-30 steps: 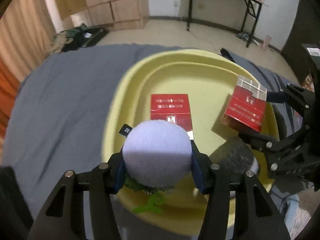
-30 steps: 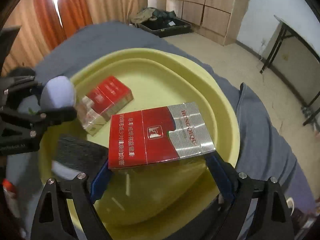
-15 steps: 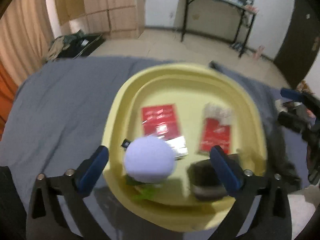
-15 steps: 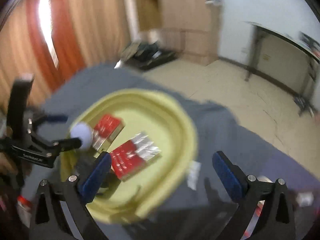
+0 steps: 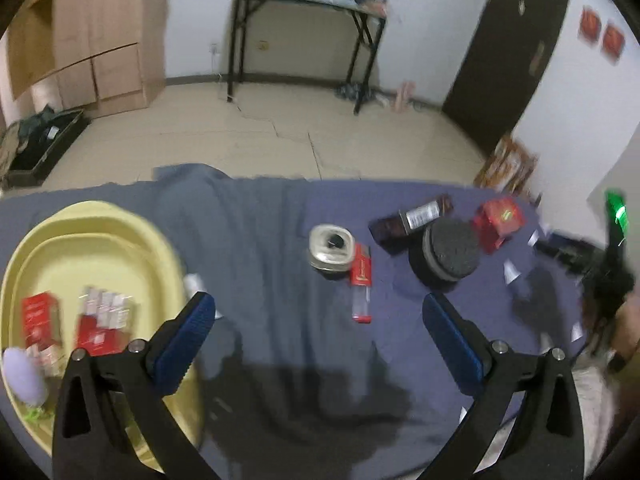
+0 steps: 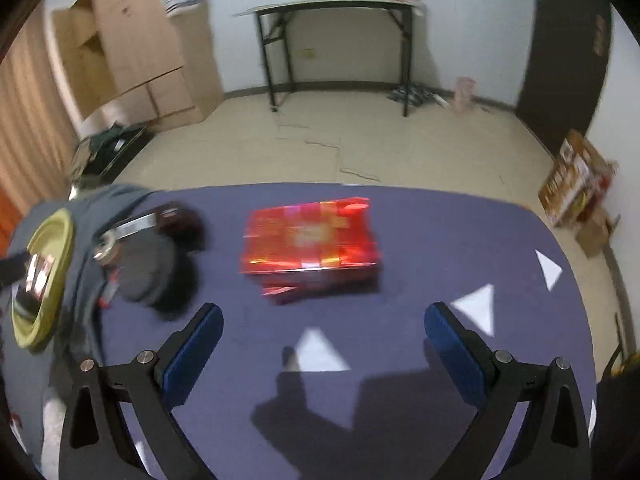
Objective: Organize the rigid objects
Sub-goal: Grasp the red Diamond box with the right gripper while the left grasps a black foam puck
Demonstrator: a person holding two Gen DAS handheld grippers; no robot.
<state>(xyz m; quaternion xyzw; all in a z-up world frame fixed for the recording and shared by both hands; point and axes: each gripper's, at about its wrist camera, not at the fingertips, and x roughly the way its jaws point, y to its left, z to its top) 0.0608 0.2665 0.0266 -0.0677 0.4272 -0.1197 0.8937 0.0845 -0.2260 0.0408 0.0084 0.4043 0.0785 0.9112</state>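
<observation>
My left gripper (image 5: 320,312) is open and empty over the blue-grey cloth. To its left sits the yellow tray (image 5: 24,248) holding two red cigarette packs (image 5: 102,322) and a pale lilac ball (image 5: 22,376). Ahead of it lie a round metal tin (image 5: 331,246), a slim red lighter (image 5: 361,282), a black round puck (image 5: 450,254), a dark wrapped bar (image 5: 414,218) and a shiny red box (image 5: 498,220). My right gripper (image 6: 324,328) is open and empty, facing that red box (image 6: 310,242) just ahead. The tray (image 6: 44,276) shows at the right wrist view's far left.
White paper triangles (image 6: 476,306) lie scattered on the cloth near the right gripper. The table's far edge drops to a tiled floor with a black folding table (image 6: 336,40), cardboard cabinets (image 6: 140,48) and a dark door (image 5: 516,48) beyond.
Both grippers opened and let go: the lilac ball and the red-and-silver pack now lie in the tray. Both swung right, away from the tray, toward the loose items on the cloth.
</observation>
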